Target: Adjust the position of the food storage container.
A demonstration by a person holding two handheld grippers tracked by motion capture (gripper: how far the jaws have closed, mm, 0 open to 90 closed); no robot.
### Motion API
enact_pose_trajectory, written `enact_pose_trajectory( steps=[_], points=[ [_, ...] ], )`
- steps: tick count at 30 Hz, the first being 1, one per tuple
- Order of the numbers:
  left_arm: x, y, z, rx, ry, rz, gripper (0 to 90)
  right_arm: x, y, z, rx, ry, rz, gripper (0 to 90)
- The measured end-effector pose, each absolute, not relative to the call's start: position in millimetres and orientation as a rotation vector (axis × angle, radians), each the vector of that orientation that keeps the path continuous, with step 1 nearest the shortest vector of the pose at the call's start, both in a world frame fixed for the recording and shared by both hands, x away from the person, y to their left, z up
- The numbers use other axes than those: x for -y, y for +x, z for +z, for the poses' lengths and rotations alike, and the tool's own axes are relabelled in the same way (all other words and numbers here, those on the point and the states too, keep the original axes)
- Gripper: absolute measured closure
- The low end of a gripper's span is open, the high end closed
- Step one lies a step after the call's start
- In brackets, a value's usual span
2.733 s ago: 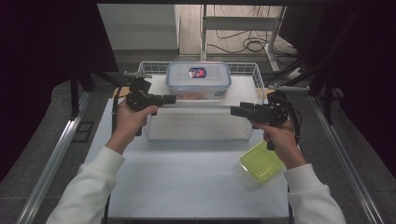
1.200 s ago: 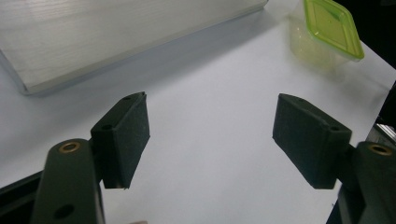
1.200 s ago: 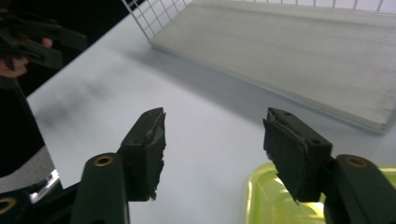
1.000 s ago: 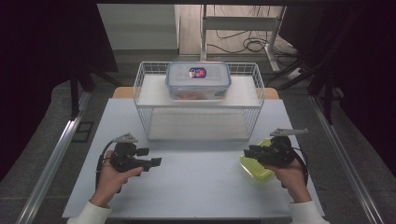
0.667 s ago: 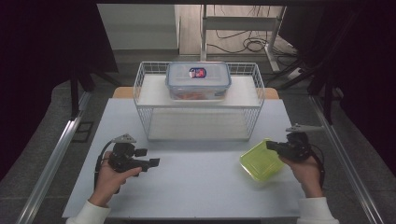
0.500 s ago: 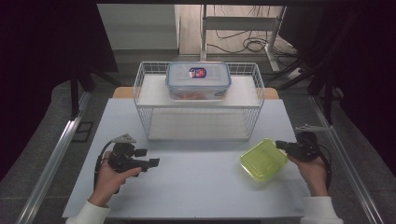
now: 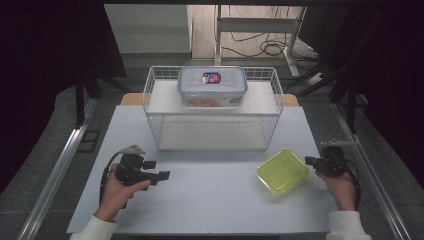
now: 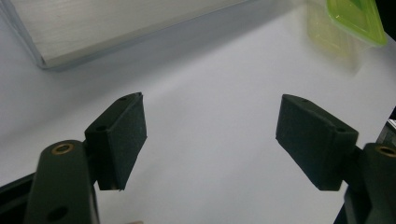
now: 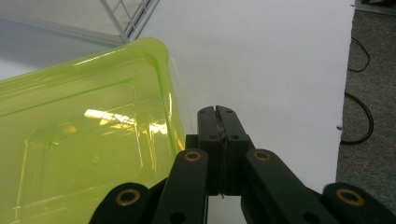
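A translucent yellow-green container (image 7: 282, 170) lies on the white table at the right front; it also appears as the yellow-green container (image 9: 88, 140) and as the yellow-green container (image 8: 357, 18). My right gripper (image 7: 311, 161) rests just to its right, jaws pressed together with nothing between them, as the right gripper (image 9: 217, 112) shows, beside the container's rim. My left gripper (image 7: 164, 175) sits low over the table at the left front, the left gripper (image 8: 210, 135) wide open and empty. A clear lidded box (image 7: 212, 86) with a blue rim stands on top of the white wire rack (image 7: 152, 100).
The wire rack spans the back middle of the table (image 7: 215, 200), with an open lower shelf (image 7: 210, 135). Metal rails run along both table sides. Cables lie on the floor beyond the right table edge (image 9: 362, 112).
Both grippers came down from beside the rack to the front of the table. Over the last second the right gripper slid rightward, off the yellow-green container to its right side.
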State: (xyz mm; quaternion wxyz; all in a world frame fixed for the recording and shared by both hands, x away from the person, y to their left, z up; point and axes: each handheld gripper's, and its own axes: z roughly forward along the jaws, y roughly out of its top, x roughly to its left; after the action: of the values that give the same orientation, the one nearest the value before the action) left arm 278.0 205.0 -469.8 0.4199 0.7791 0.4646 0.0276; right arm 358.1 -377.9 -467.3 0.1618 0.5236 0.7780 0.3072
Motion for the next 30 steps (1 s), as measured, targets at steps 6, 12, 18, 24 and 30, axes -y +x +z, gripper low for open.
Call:
enact_pose_trajectory(
  steps=[6, 12, 18, 24, 30],
  points=[
    [-208, 278, -470, -1.179, 1.938, 0.069, 24.6, 370, 353, -465, -2.257, 1.475, 0.864, 89.2],
    [-209, 279, -471, -1.186, 1.943, 0.066, 24.7, 350, 342, -471, -2.302, 1.488, 0.828, 89.3],
    [-209, 278, -470, -1.188, 1.938, 0.066, 24.6, 335, 330, -473, -2.328, 1.494, 0.835, 89.2],
    [-211, 277, -469, -1.187, 1.934, 0.069, 24.7, 323, 324, -475, -2.345, 1.486, 0.841, 89.2],
    [-212, 277, -470, -1.189, 1.932, 0.069, 24.7, 305, 314, -475, -2.382, 1.472, 0.865, 89.2]
  ],
)
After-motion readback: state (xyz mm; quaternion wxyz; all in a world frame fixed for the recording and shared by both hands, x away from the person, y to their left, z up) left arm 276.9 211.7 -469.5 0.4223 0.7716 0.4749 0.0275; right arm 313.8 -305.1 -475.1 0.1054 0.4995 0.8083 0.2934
